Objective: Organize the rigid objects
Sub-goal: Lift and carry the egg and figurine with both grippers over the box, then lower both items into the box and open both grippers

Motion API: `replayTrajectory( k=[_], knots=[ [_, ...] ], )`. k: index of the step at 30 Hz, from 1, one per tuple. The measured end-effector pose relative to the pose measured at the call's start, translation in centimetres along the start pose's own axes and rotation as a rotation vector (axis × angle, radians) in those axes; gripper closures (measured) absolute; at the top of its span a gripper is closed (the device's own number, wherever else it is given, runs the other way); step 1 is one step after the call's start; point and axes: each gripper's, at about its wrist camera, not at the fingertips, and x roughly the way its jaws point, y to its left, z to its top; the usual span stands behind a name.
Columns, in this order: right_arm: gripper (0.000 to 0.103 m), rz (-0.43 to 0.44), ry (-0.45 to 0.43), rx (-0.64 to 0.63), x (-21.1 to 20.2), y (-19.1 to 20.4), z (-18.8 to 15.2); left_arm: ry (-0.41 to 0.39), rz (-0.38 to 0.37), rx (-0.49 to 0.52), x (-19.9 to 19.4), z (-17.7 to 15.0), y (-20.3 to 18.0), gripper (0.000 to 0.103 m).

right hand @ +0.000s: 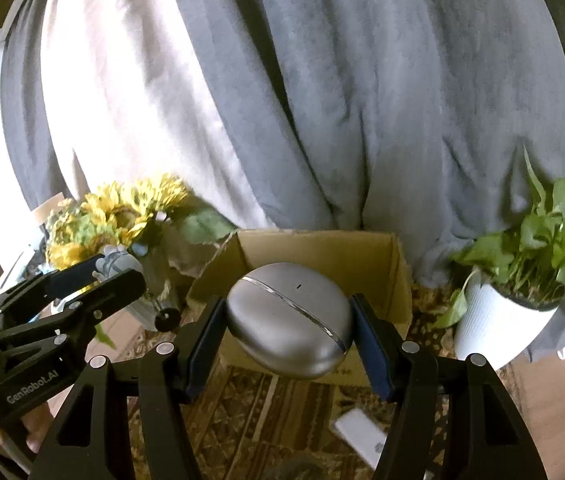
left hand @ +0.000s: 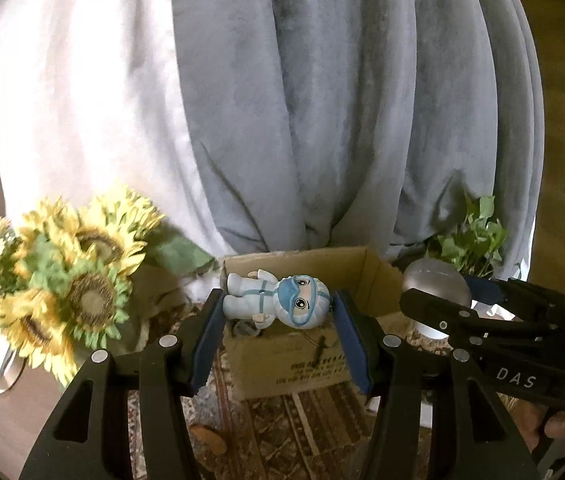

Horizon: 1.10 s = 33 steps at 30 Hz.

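In the left wrist view my left gripper [left hand: 276,308] is shut on a small figurine [left hand: 278,300] in a white suit with a blue hood and mask, held sideways between the blue pads. In the right wrist view my right gripper [right hand: 288,320] is shut on a smooth silver oval case [right hand: 288,326] with a shiny seam. Both are held in the air in front of an open cardboard box [right hand: 362,248], also seen as the cardboard box [left hand: 362,276] behind the figurine. The right gripper [left hand: 434,304] with the silver case [left hand: 434,284] shows at the right of the left view.
Grey and white curtains [right hand: 322,100] hang behind the box. Artificial sunflowers [left hand: 70,272] stand to the left, a potted green plant [right hand: 522,280] in a white pot to the right. A patterned rug [right hand: 262,420] covers the floor, with a white flat object [right hand: 362,436] on it.
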Motion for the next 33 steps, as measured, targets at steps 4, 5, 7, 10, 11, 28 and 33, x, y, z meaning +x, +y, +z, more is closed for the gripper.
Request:
replayTrajectory(
  k=[4,5,7,10,11,28,33],
  knots=[
    [0.040,0.004,0.007,0.013,0.6,-0.6,1.2,-0.003,-0.009,0.008,0.9,1.2,-0.1,0.049],
    [0.040,0.003,0.008,0.017,0.8,-0.8,1.4,-0.005,-0.008,0.011,1.1,1.4,-0.2,0.049],
    [0.040,0.000,0.013,0.020,1.2,-1.0,1.9,-0.009,-0.006,0.017,1.5,2.0,-0.3,0.049],
    [0.040,-0.001,0.013,0.019,1.7,-1.3,2.8,-0.013,-0.003,0.021,2.2,3.0,-0.4,0.049],
    [0.040,-0.002,0.012,0.018,1.8,-1.5,3.2,-0.012,-0.002,0.021,2.4,3.2,-0.3,0.049],
    [0.040,-0.004,0.111,0.020,6.0,-2.9,5.9,0.098,-0.032,0.024,8.0,5.7,0.3,0.049],
    [0.040,-0.019,0.144,0.010,7.6,-3.5,6.2,0.156,-0.035,0.031,10.2,5.5,0.5,0.049]
  ],
)
